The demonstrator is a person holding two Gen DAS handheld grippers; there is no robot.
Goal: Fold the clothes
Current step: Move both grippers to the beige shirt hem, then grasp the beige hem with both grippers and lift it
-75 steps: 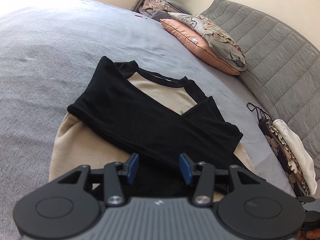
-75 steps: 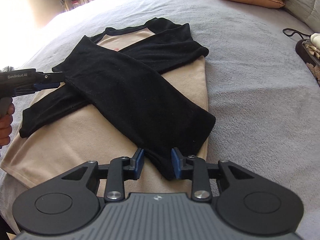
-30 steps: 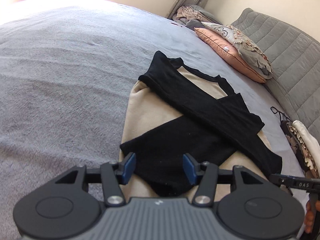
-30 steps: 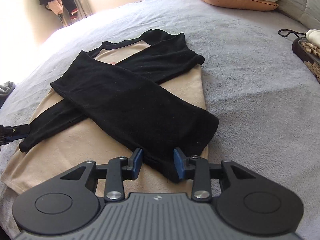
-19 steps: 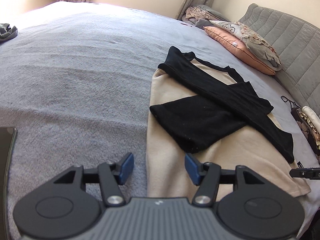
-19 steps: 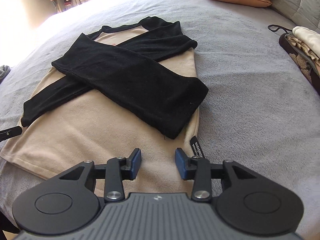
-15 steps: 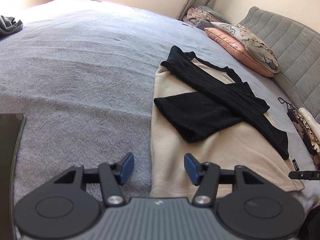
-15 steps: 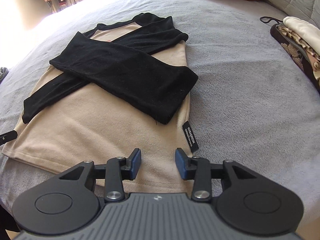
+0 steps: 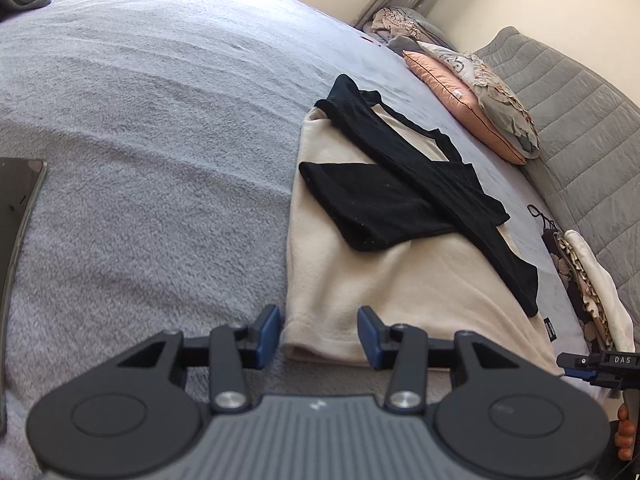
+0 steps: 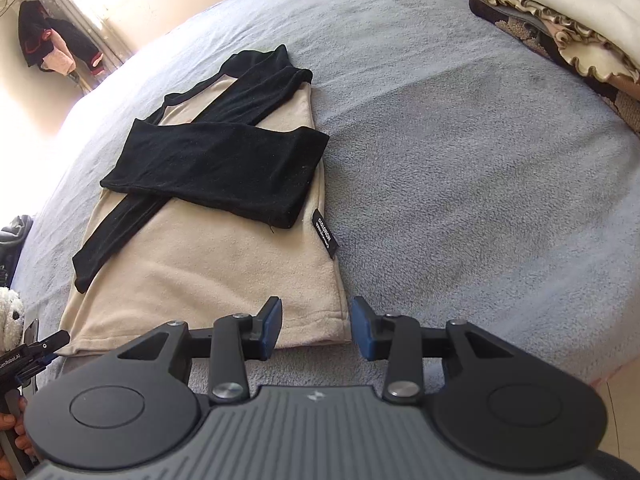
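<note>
A beige shirt (image 9: pixel 400 280) with black sleeves (image 9: pixel 384 200) lies flat on the grey bed, both sleeves folded crosswise over its chest. My left gripper (image 9: pixel 319 334) sits low at the hem's left corner, and its jaws are closing with the corner between the pads, which do not press on it. In the right wrist view the shirt (image 10: pixel 200 272) stretches away from my right gripper (image 10: pixel 317 330). That gripper stands open astride the hem's right corner. A black label (image 10: pixel 325 234) sticks out of the right side seam.
The grey blanket (image 9: pixel 140 120) covers the whole bed. Pillows (image 9: pixel 472 112) lean on a quilted headboard (image 9: pixel 580 128). A stack of folded clothes (image 10: pixel 560 32) lies to the right. A dark flat slab (image 9: pixel 16 232) and a plush toy (image 10: pixel 10 312) are at the left edge.
Both grippers have drawn back from the sleeve cuffs toward the near end and now sit at the two hem corners. The left jaws stand narrower than before.
</note>
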